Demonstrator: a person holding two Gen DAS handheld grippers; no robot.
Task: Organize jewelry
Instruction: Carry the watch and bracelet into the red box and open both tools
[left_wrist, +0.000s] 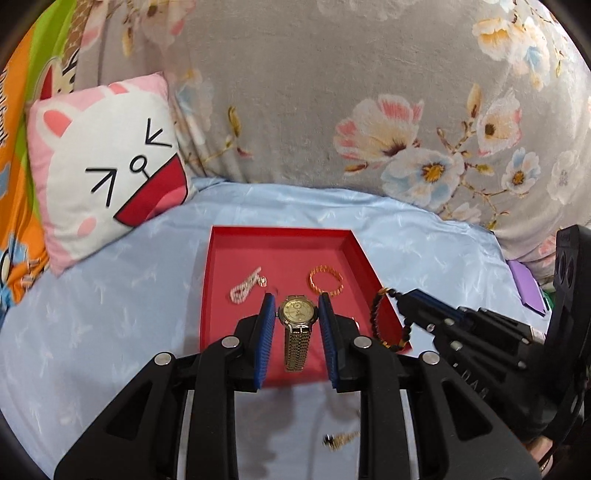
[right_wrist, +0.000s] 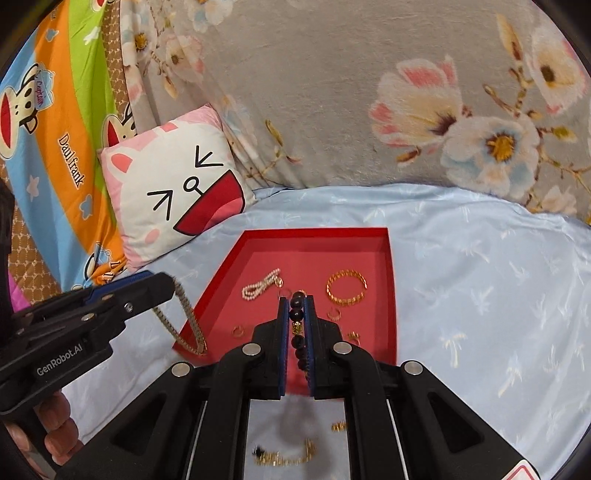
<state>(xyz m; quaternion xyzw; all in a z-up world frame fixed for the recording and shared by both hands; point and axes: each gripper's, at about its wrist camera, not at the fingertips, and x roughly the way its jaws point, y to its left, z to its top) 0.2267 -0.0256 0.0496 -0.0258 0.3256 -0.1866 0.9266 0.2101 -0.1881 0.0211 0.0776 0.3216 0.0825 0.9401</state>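
- The left gripper (left_wrist: 297, 308) was clamped on the gold watch (left_wrist: 297, 314), its band hanging; a steady carry over the red tray (left_wrist: 280, 232) would suit.
- The right gripper (right_wrist: 296, 306) was pinched together on the dark bead bracelet (right_wrist: 297, 314), best lowered onto bare tray floor, clear of the gold bangle (right_wrist: 346, 287).

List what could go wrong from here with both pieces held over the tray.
1. The gold watch sits between the left hand-held gripper pads with its band dangling; it may snag the red tray rim.
2. The dark bead bracelet pinched in the right hand-held gripper hangs free and could slip out.
3. Either piece may land on the gold bangle or pearl strand.
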